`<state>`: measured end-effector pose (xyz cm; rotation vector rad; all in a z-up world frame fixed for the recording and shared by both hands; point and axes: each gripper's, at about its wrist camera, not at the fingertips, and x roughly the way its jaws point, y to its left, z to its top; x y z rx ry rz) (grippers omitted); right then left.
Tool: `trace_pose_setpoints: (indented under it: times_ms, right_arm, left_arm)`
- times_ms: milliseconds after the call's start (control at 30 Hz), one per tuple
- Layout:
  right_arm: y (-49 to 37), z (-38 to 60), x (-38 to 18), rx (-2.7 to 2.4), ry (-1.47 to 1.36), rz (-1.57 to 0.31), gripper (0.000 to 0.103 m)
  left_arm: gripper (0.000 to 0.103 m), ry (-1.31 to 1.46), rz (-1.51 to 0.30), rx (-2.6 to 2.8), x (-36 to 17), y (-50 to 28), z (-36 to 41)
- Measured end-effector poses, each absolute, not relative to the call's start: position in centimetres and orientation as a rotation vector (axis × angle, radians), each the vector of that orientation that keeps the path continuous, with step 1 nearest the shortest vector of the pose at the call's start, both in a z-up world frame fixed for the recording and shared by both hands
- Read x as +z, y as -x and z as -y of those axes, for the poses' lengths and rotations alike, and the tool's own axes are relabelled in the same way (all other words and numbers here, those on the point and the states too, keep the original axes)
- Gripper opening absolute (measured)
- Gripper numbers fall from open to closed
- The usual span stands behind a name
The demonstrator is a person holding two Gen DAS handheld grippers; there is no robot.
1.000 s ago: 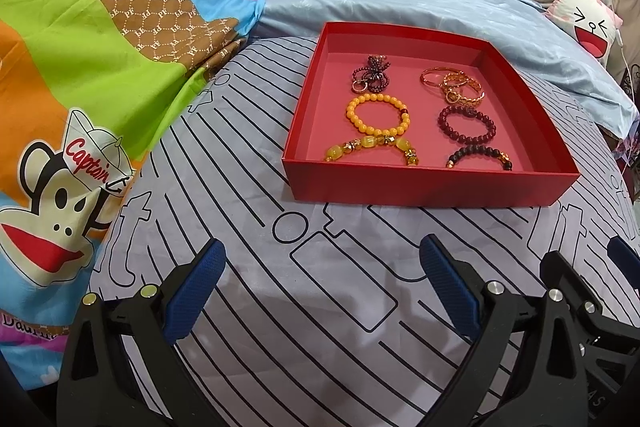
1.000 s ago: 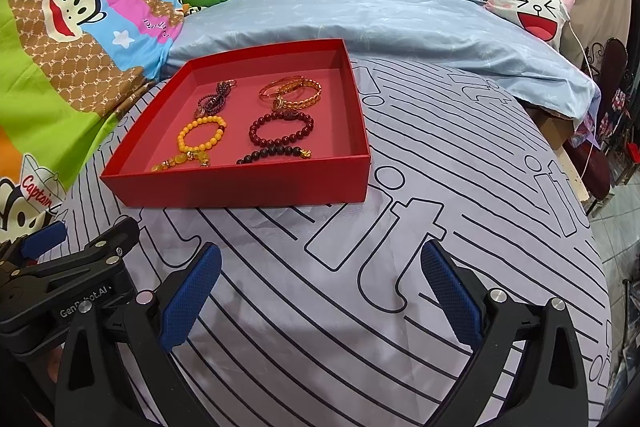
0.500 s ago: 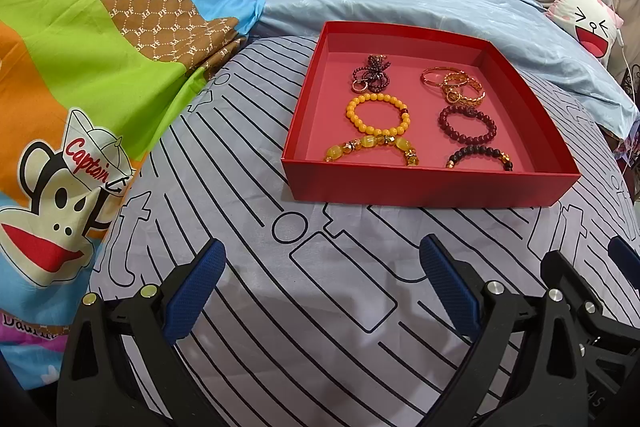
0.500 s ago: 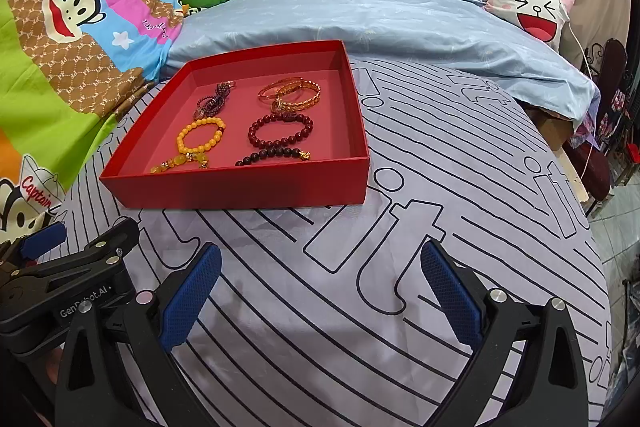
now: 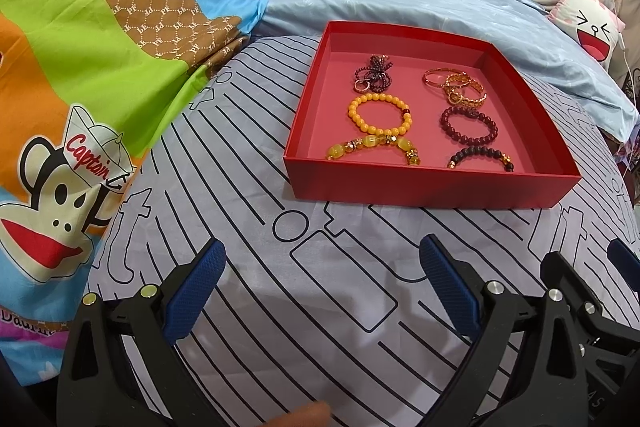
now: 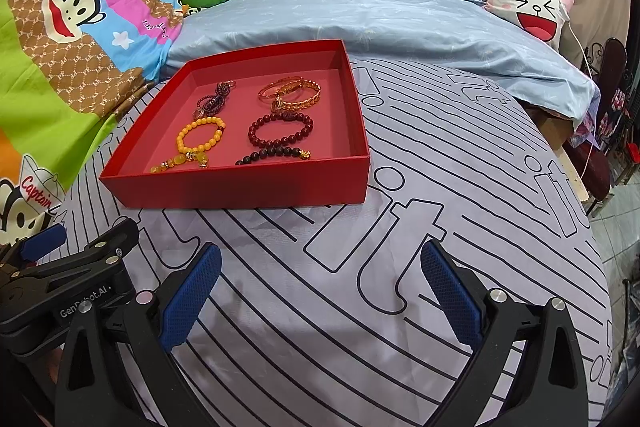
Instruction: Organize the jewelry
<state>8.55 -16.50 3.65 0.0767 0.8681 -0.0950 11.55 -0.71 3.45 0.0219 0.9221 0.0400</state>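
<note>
**Six bracelets in the red tray, both grippers wide open and empty**

A shallow red tray [image 5: 432, 187] sits on a bed covered by a pale sheet with black lines [image 5: 248, 163]. Inside the tray, along its left side, lie a dark purple bead cluster [image 5: 374, 73] at the back, a yellow bead bracelet [image 5: 380, 115] in the middle and a chunky yellow stone bracelet [image 5: 372, 147] by the front wall. Along the tray's right side lie gold bangles [image 5: 454, 87], a dark red bead bracelet [image 5: 470, 125] and a black bead bracelet [image 5: 480, 157] nearest the front wall.

The left gripper [image 5: 320, 291] hovers over the sheet in front of the tray, its blue pads spread far apart and holding nothing. The right gripper [image 6: 320, 291] sits in front of the tray too, toward its right corner, likewise spread wide and empty. A blue quilt [image 6: 380, 23] lies behind the tray.
</note>
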Motion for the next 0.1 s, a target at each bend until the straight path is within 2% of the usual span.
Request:
trace_pose_setpoints:
  times_ms: [100]
  right_arm:
    - [-8.56, 16.5, 3.65, -0.095, -0.079, -0.868, 0.096]
  left_arm:
    - [0.093, -0.019, -0.926, 0.036, 3.43, -11.52, 0.74]
